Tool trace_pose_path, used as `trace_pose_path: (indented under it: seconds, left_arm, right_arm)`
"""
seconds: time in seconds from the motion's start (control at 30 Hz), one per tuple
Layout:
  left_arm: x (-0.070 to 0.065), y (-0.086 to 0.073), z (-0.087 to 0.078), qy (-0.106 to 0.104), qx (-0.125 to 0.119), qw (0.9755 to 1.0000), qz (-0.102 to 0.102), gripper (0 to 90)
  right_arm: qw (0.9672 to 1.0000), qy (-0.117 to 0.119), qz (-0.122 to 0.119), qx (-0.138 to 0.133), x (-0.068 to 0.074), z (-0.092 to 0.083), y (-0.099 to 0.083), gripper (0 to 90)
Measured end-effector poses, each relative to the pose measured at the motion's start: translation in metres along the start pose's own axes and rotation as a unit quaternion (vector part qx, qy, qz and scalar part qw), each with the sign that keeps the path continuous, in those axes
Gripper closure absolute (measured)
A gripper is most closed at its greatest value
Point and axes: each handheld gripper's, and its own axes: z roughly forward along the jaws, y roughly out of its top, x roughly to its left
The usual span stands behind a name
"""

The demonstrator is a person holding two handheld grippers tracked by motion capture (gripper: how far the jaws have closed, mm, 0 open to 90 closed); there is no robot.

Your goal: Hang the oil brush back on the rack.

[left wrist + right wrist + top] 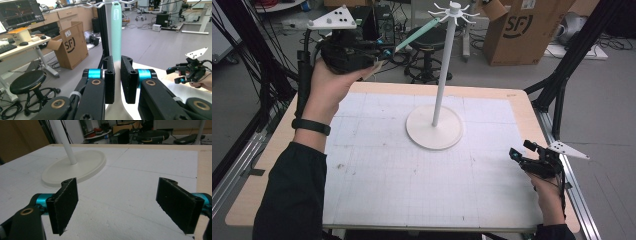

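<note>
A white rack [443,70] with a round base [434,128] and hooks at its top [454,12] stands on the white mat. My left gripper [379,54] is raised at the far left, shut on a utensil with a mint-green handle [416,34] and a pale wooden end. The handle's tip reaches a hook on the rack's left side. In the left gripper view the handle [116,30] runs up between the jaws to the hooks [100,4]. My right gripper [518,155] rests low at the table's right edge, open and empty, and its own view shows the rack base [75,167].
The wooden table [522,100] carries a white gridded mat [412,180]. Beyond its far edge are a black stool [428,40], a cardboard box [522,27] and cables. Black frame posts [562,85] stand at the table's right side.
</note>
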Motion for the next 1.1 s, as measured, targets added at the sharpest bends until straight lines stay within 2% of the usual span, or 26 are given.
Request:
trace_pose_path:
  seconds: [0.63, 0.73, 0.77, 0.8, 0.83, 0.87, 0.93, 0.97, 1.0, 1.03, 1.1]
  left_arm:
    - [0.001, -0.007, 0.017, -0.002, 0.021, 0.9998, 0.000, 82.1]
    - [0.001, -0.010, 0.020, 0.000, 0.024, 0.9997, -0.006, 80.6]
    - [0.001, -0.011, 0.021, 0.000, 0.030, 0.9995, -0.006, 76.1]
    - [0.001, -0.014, 0.022, 0.005, 0.026, 0.9996, -0.012, 76.1]
    - [0.001, -0.016, 0.021, 0.006, 0.026, 0.9995, -0.015, 66.8]
    - [0.002, -0.020, 0.020, 0.010, 0.027, 0.9994, -0.019, 61.5]
    - [0.004, -0.034, 0.015, 0.019, 0.036, 0.9988, -0.029, 55.2]
    - [0.005, -0.039, 0.013, 0.016, 0.038, 0.9986, -0.033, 50.6]
    - [0.006, -0.049, 0.009, 0.019, 0.046, 0.9981, -0.035, 41.4]
    - [0.007, -0.056, 0.006, 0.025, 0.049, 0.9978, -0.036, 41.4]
    - [0.008, -0.077, -0.003, 0.041, 0.057, 0.9967, -0.040, 30.9]
  right_arm:
    - [1.0000, 0.000, 0.000, 0.001, -0.001, -0.001, 0.000, 17.4]
    - [1.0000, 0.001, -0.003, 0.000, -0.001, -0.001, 0.000, 17.4]
    - [1.0000, 0.001, -0.001, 0.001, -0.001, -0.001, 0.000, 17.4]
    - [1.0000, 0.001, -0.001, 0.001, -0.001, -0.001, 0.000, 17.4]
    - [1.0000, 0.000, -0.002, 0.000, -0.001, -0.001, -0.001, 17.4]
    - [1.0000, 0.000, -0.002, 0.001, -0.001, -0.001, -0.001, 17.4]
    - [1.0000, 0.001, -0.001, 0.002, -0.001, -0.001, -0.001, 17.4]
    - [1.0000, 0.001, -0.003, 0.002, -0.001, -0.001, -0.001, 17.4]
    - [1.0000, -0.001, 0.000, 0.005, -0.001, -0.002, -0.001, 17.4]
    - [1.0000, -0.001, 0.000, 0.005, -0.001, -0.002, -0.001, 17.4]
    - [1.0000, 0.001, 0.000, 0.006, -0.001, -0.002, -0.002, 17.4]
